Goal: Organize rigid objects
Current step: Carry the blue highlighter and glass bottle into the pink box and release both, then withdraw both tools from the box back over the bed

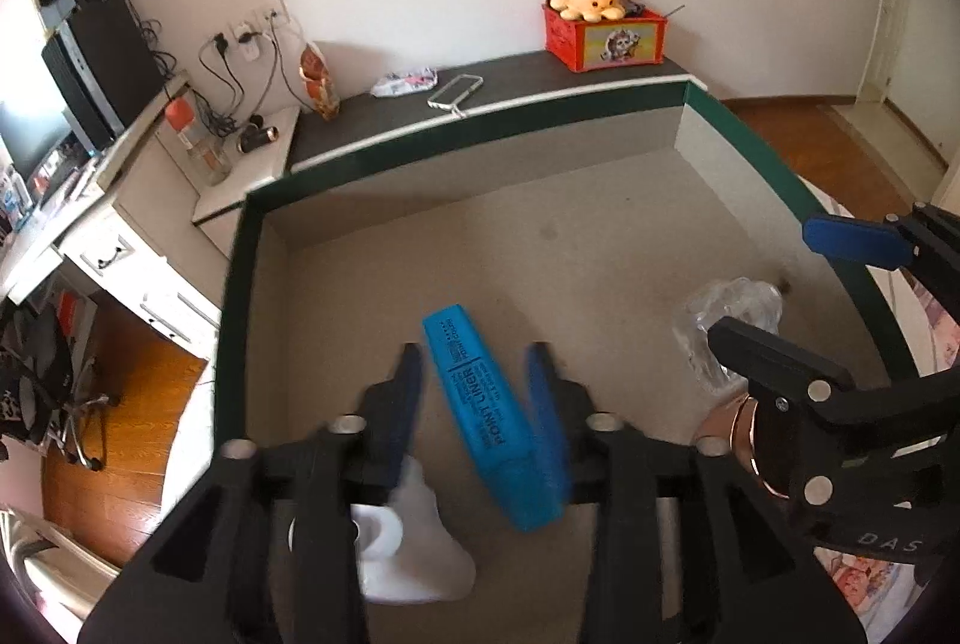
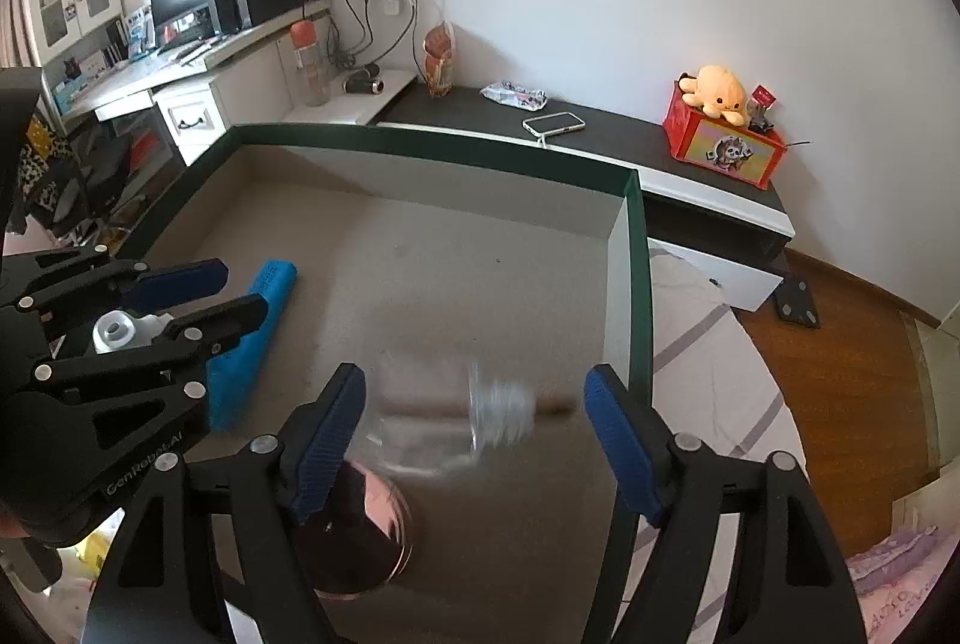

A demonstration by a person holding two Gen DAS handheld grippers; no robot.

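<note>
A blue highlighter box (image 1: 493, 416) lies inside a green-rimmed cardboard box (image 1: 360, 152), between the fingers of my left gripper (image 1: 477, 404), which is open around it. A white bottle (image 1: 414, 548) lies under the left finger. My right gripper (image 2: 474, 434) is open above a blurred clear plastic bottle (image 2: 480, 416) and a round rose-gold tin (image 2: 366, 536). In the right wrist view the highlighter box (image 2: 252, 338), the white bottle (image 2: 120, 332) and the left gripper (image 2: 198, 296) show at left. In the left wrist view the clear bottle (image 1: 729, 326) and the right gripper (image 1: 798, 284) show at right.
A dark shelf (image 1: 510, 74) behind the box holds a red crate with an orange plush (image 1: 603, 26), a phone case (image 1: 455, 90) and a snack bag (image 1: 318, 80). A desk with a computer (image 1: 90, 62) stands at left. Wooden floor (image 2: 840, 374) lies right.
</note>
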